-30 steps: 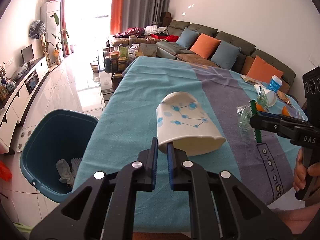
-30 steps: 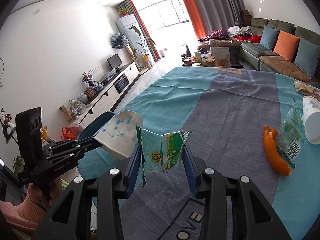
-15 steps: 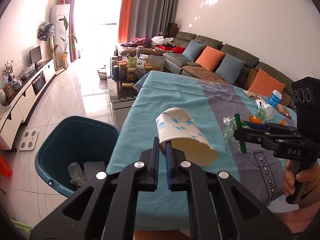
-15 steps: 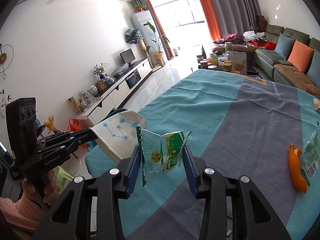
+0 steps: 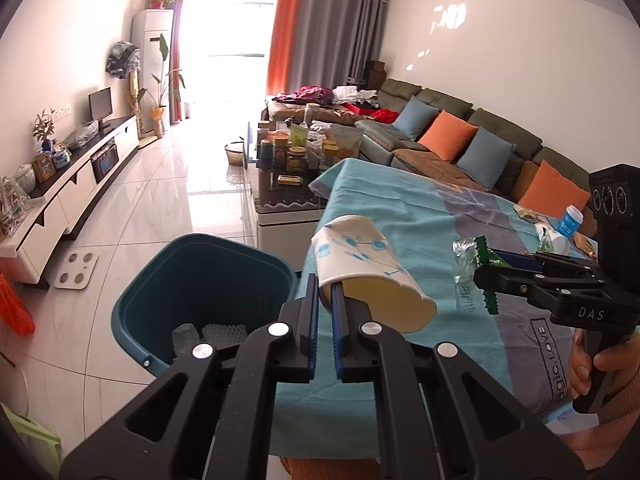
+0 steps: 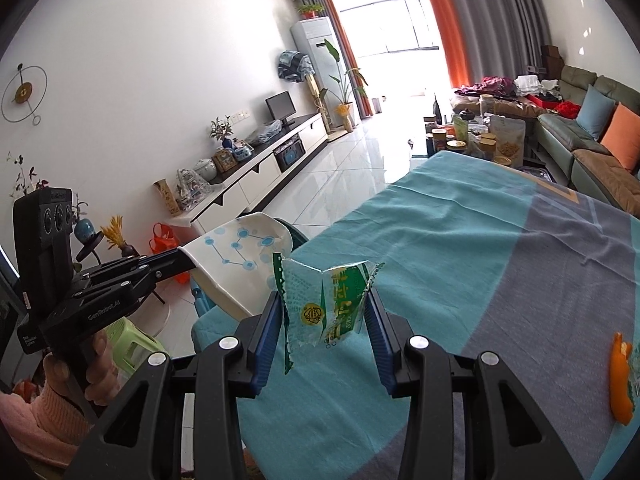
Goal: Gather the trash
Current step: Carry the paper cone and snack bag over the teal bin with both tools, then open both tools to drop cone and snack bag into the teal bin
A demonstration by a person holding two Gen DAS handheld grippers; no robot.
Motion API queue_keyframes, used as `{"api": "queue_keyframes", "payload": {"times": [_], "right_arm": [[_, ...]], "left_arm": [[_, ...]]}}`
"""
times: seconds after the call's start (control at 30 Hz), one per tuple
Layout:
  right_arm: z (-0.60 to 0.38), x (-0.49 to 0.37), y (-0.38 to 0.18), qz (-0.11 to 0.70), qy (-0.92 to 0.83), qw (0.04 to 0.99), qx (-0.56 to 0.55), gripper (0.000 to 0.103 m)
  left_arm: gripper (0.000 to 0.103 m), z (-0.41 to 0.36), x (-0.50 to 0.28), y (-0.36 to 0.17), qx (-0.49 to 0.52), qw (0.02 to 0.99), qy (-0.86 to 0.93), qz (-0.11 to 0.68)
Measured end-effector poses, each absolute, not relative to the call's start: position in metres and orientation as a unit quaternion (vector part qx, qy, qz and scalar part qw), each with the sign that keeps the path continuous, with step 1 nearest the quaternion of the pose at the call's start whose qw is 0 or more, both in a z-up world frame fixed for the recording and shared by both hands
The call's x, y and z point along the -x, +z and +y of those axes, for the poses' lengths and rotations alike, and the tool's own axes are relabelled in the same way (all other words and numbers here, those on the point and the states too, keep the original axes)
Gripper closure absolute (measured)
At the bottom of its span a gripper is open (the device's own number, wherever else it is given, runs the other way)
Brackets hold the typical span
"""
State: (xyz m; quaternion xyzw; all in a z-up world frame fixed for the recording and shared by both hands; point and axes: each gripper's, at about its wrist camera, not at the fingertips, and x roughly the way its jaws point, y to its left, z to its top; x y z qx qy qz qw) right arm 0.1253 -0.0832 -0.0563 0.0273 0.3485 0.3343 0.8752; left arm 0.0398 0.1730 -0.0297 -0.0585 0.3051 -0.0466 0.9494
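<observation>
Left wrist view: left gripper (image 5: 325, 300) nearly closed, pinching the rim wall of a paper cup (image 5: 362, 264), white with blue dots, lying sideways, mouth toward camera, base pointing away, above the tabletop (image 5: 420, 216) edge beside a teal bin (image 5: 208, 280) holding crumpled waste. Right wrist view: right gripper (image 6: 326, 316) part-open, clamping a crinkly clear-green plastic wrapper (image 6: 324, 300), upright; orange peel (image 6: 622, 380) on the cloth shows only here.

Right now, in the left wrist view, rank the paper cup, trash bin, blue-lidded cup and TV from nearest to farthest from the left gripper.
1. Paper cup, pinched in the left gripper.
2. Trash bin, just below-left on the floor.
3. Blue-lidded cup, far right on the table.
4. TV, against the far left wall.
</observation>
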Motion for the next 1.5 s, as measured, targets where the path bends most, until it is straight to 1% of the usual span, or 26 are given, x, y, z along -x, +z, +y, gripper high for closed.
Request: {"api": "queue_keyframes", "payload": {"times": [0.27,0.77,1.27,1.5], "right_arm": [[-0.051,-0.132,-0.051,0.344,0.365,0.865,-0.013,0.063],[0.009,-0.15,-0.046,0.35,0.416,0.839,-0.002,0.063],[0.054,-0.173,-0.055,0.369,0.436,0.821,0.009,0.063],[0.071,-0.191,-0.068,0.392,0.434,0.811,0.009,0.063]], "left_arm": [[0.097,0.208,-0.03,-0.026,0.067,0.953,-0.006,0.295],[0.097,0.266,-0.023,-0.031,0.08,0.948,0.057,0.304],[0.097,0.286,-0.043,-0.05,0.091,0.936,0.087,0.327],[0.097,0.292,-0.058,-0.063,0.095,0.93,0.099,0.342]]}}
